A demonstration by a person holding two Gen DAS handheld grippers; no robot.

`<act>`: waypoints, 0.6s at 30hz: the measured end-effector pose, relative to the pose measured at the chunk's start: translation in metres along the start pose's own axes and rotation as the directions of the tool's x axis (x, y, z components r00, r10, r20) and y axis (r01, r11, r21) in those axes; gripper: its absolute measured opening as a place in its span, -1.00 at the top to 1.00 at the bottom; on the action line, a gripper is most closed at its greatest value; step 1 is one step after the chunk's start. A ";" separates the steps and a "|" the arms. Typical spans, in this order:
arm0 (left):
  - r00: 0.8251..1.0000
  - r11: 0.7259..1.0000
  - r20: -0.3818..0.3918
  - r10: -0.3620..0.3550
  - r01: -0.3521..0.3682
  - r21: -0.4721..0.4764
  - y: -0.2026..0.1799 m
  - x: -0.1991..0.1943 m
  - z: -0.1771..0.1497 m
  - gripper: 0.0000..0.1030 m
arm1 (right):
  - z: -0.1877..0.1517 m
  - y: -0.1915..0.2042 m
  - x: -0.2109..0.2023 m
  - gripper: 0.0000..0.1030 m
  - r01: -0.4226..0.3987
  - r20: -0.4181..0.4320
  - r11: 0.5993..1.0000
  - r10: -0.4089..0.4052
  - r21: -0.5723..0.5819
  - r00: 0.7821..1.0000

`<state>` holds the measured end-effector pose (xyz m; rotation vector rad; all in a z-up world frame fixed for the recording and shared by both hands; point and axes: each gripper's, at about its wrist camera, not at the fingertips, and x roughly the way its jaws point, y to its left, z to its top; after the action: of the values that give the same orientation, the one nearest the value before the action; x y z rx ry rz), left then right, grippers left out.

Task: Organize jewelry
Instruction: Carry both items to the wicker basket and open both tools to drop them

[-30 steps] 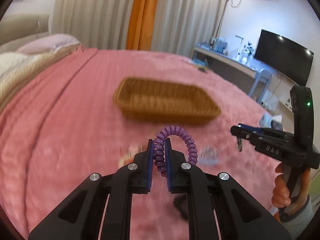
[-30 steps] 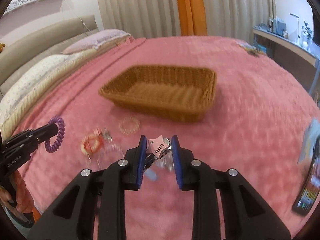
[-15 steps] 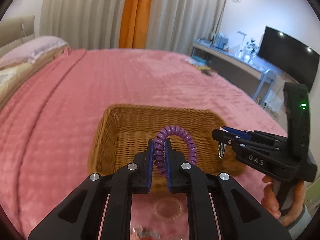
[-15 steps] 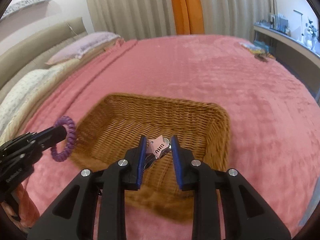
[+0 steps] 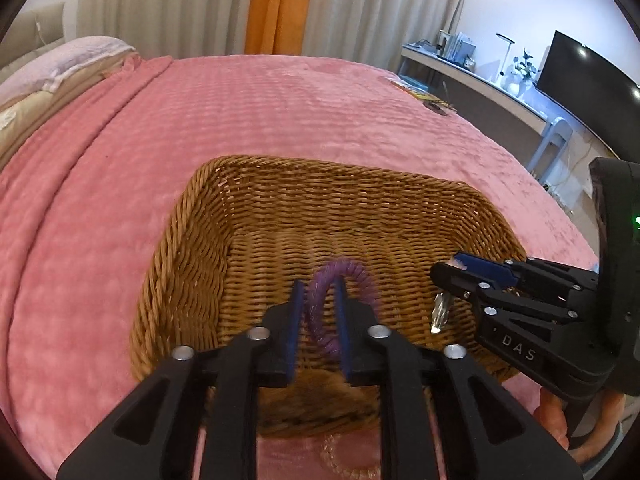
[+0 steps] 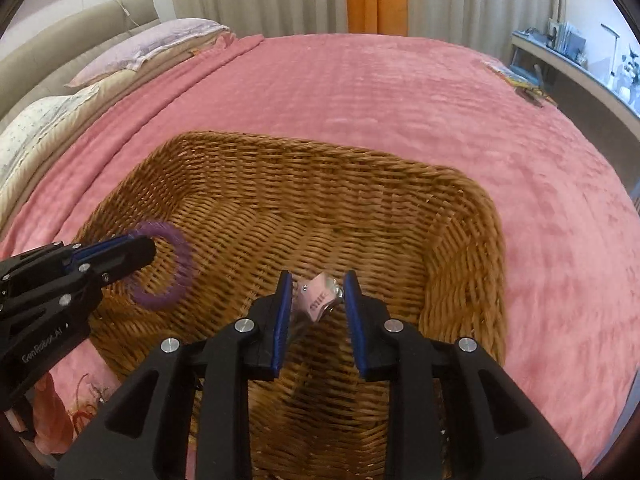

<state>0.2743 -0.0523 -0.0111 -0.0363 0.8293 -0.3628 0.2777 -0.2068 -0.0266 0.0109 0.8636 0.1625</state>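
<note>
A brown wicker basket [image 5: 200, 240] [image 6: 464, 248] sits on the pink bedspread, right below both grippers. My left gripper [image 5: 318, 292] is open over the basket, and the purple spiral bracelet [image 5: 320, 312] is blurred between its parted pads. In the right wrist view the bracelet [image 6: 168, 268] hangs at the left gripper's tip [image 6: 132, 252]. My right gripper [image 6: 316, 284] is open, and a pink tagged clip [image 6: 316, 296] sits loose and blurred between its pads. In the left wrist view a silvery piece [image 5: 440, 312] hangs below the right gripper [image 5: 460, 272].
A beaded bracelet [image 5: 348, 456] lies on the bedspread [image 5: 100, 240] in front of the basket. More jewelry [image 6: 88, 400] lies at the basket's near left. Pillows [image 6: 140, 48] are at the far left; a desk and TV [image 5: 580, 68] stand to the right.
Both grippers moved forward and down over the basket. Both have opened from shut; the purple bracelet and the pink clip have come loose between the pads.
</note>
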 end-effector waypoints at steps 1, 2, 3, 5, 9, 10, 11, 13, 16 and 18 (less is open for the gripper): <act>1.000 1.000 0.011 -0.002 0.002 0.001 0.000 -0.005 0.000 0.48 | 0.000 0.000 -0.003 0.31 0.008 0.008 1.000 -0.008 -0.001 1.000; 1.000 1.000 0.021 -0.005 0.005 -0.001 -0.001 -0.011 -0.001 0.43 | 0.000 0.000 -0.006 0.13 0.011 0.015 1.000 -0.011 -0.001 1.000; 0.999 1.000 0.034 -0.011 0.011 -0.007 0.001 -0.020 -0.002 0.37 | 0.000 0.000 -0.013 0.11 0.012 0.031 1.000 -0.012 0.001 0.999; 0.998 1.000 0.063 -0.025 0.026 -0.011 0.000 -0.038 -0.006 0.35 | -0.002 0.000 -0.026 0.11 0.000 0.054 1.000 0.000 0.001 0.999; 0.991 0.999 0.133 -0.031 0.034 -0.016 0.002 -0.088 -0.021 0.21 | -0.015 0.007 -0.071 0.11 -0.045 0.113 0.999 0.045 -0.006 0.993; 0.988 0.999 0.151 -0.034 0.038 -0.023 0.004 -0.103 -0.028 0.21 | -0.020 0.009 -0.082 0.11 -0.054 0.127 0.999 0.055 -0.011 0.990; 0.986 0.999 0.166 -0.034 0.040 -0.032 0.006 -0.117 -0.035 0.21 | -0.025 0.011 -0.092 0.11 -0.064 0.138 0.998 0.066 -0.016 0.988; 0.981 0.998 0.188 -0.038 0.047 -0.046 0.009 -0.139 -0.049 0.21 | -0.042 0.015 -0.116 0.11 -0.089 0.161 0.996 0.093 -0.027 0.983; 0.977 0.996 0.207 -0.040 0.056 -0.071 0.010 -0.167 -0.078 0.21 | -0.069 0.020 -0.139 0.11 -0.109 0.177 0.994 0.112 -0.029 0.978; 0.977 0.994 0.211 -0.039 0.059 -0.089 0.013 -0.178 -0.098 0.21 | -0.085 0.021 -0.148 0.11 -0.118 0.181 0.993 0.120 -0.020 0.976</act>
<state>0.0973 0.0287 0.0477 -0.1804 0.6374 -0.3592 0.1158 -0.2126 0.0313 0.0680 0.6796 0.2740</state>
